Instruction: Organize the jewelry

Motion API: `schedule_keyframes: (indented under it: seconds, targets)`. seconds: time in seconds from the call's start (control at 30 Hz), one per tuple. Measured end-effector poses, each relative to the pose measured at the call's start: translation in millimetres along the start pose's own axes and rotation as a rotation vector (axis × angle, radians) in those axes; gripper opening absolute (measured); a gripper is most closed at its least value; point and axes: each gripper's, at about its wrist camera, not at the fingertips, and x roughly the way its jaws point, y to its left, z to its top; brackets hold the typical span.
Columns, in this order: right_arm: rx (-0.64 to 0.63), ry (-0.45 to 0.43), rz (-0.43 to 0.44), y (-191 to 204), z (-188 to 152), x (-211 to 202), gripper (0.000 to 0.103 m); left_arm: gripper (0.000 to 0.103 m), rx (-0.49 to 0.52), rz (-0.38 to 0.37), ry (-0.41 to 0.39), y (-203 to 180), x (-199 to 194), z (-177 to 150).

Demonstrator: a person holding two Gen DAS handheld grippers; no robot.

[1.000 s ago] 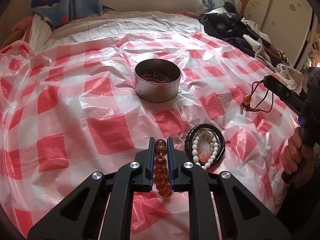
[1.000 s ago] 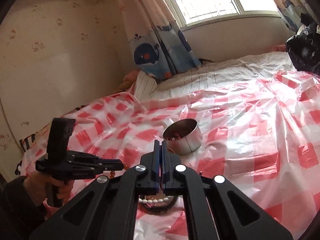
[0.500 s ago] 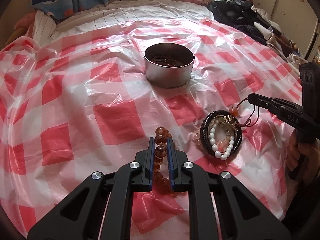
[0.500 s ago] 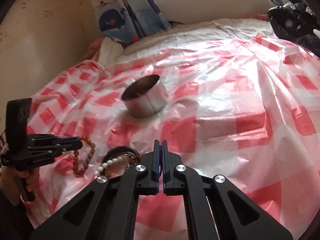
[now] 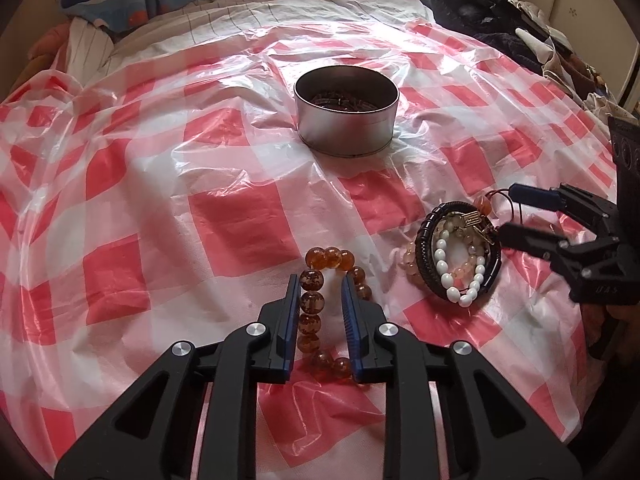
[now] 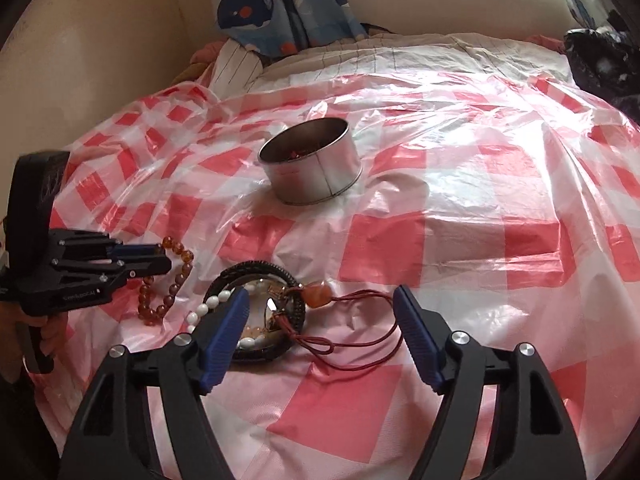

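Two opening claws, amber bead bracelet [image 5: 320,276] loose between left claw's [image 5: 320,300] pads.

Bright daylight comes from the top of the frames. The plastic sheet [image 5: 248,128] shines with white glare. Edges bend and go dark.
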Motion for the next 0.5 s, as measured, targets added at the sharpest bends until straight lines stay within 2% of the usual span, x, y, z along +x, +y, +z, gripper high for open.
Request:
schedule_keyframes:
  seconds: [0.07,0.1,0.13,0.17,0.2,0.23,0.3,0.37,0.5]
  targets:
    - [-0.032,0.049,0.0,6,-4,9,0.067,0.02,-0.001,-0.002,-0.003,1,-1,0]
    - [-0.04,0.063,0.003,7,-6,11,0.055,0.02,-0.002,-0.002,-0.004,1,-1,0]
    - [-0.036,0.068,0.009,7,-7,11,0.054,0.02,-0.003,-0.002,-0.004,2,-1,1]
    - [-0.025,0.068,0.024,5,-7,10,0.043,0.02,-0.004,-0.001,-0.005,2,-1,1]
    - [-0.007,0.074,0.051,2,-7,10,0.026,0.02,-0.005,-0.001,-0.006,2,-1,1]
    - [0.0,0.074,0.053,0,-7,9,0.025,0.02,-0.006,-0.002,-0.007,2,-1,1]
    - [0.009,0.067,0.064,0,-7,8,0.014,0.02,-0.005,-0.002,-0.008,3,-1,1]
    - [0.019,0.049,0.068,-1,-6,4,0.009,0.02,-0.005,-0.002,-0.009,3,-2,1]
    - [0.08,-0.001,0.108,-10,-2,-6,0.007,0.02,-0.001,-0.009,-0.008,2,-1,1]
